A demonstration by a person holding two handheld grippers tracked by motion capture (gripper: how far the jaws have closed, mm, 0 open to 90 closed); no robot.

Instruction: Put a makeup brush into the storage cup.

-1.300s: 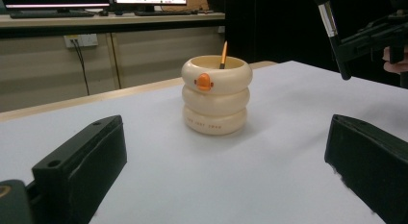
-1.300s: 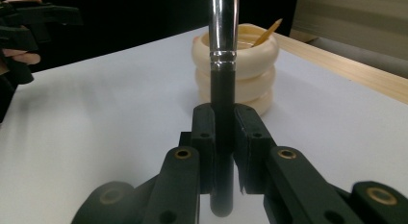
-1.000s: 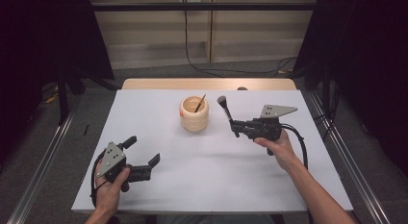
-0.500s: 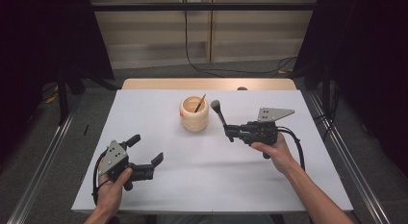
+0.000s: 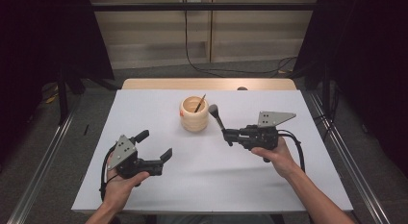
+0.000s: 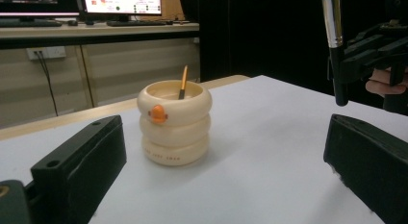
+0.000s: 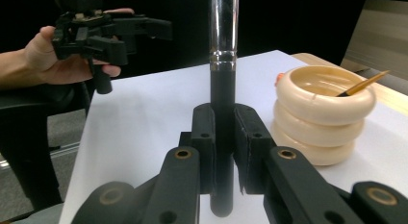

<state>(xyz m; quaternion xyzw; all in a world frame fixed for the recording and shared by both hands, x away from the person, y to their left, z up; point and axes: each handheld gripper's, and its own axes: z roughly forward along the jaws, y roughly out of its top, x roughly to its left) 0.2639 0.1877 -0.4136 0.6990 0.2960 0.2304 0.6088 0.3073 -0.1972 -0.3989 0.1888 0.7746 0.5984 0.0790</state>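
On the table: a white sheet (image 5: pixel 288 185) is laid over the wooden top, and every working item is set on or held above it.
Holder: a cream ringed pot (image 5: pixel 194 115) is stood upright near the far middle of the sheet, with a thin wooden-handled brush (image 5: pixel 199 103) leaned inside it.
Held item: a black-handled brush with a metal ferrule (image 7: pixel 223 89) is clamped between the jaws of the right gripper (image 5: pixel 226 135), its handle end pinched and its head raised.
Long axis: the brush is held nearly upright, tilted slightly toward the pot.
Key relation: the pot is placed just beside the raised brush head, on the side toward the left hand and slightly farther away; the right gripper is much the nearer of the two.
Judged step: the brush appears to be meant for the pot's open mouth; its axis would need lining up over the rim.
Left gripper (image 5: pixel 154 149): it is held low over the near left of the sheet, jaws spread wide, nothing between them.
Room: dark curtains are hung at both sides, with pale cabinets and a cable behind the table.
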